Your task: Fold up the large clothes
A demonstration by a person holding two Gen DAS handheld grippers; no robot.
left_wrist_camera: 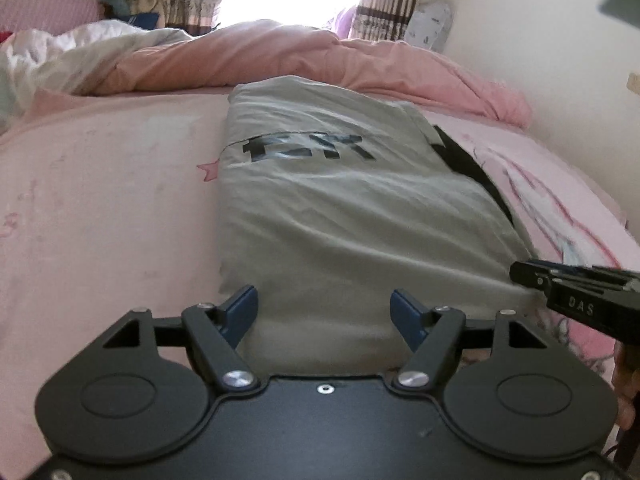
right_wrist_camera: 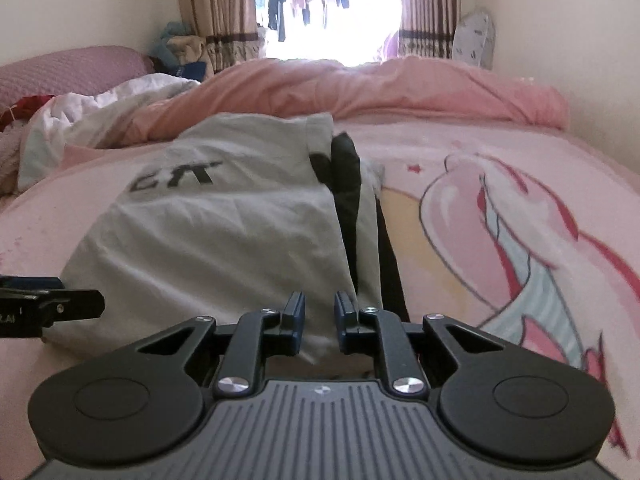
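Lying lengthwise on the pink bed (left_wrist_camera: 100, 200), the grey garment (left_wrist_camera: 340, 208) is folded into a long strip with black lettering (left_wrist_camera: 308, 148) across its upper half and a black panel (left_wrist_camera: 472, 168) showing along its right edge. From the left wrist camera, the left gripper (left_wrist_camera: 324, 312) sits over the near hem at 6 o'clock — its blue pads spread wide, one on each side of the cloth, neither pressing on it. At 3 o'clock in that view the right gripper (left_wrist_camera: 520, 274) reaches in to the strip's near right corner. From the right wrist camera, the right gripper (right_wrist_camera: 320, 312) has its jaws nearly together with grey fabric in the narrow gap between the pads — whether they actually pinch it I cannot tell. A rumpled pink quilt (right_wrist_camera: 360, 88) lies across the bed at 12 o'clock, under the curtains (right_wrist_camera: 220, 12).
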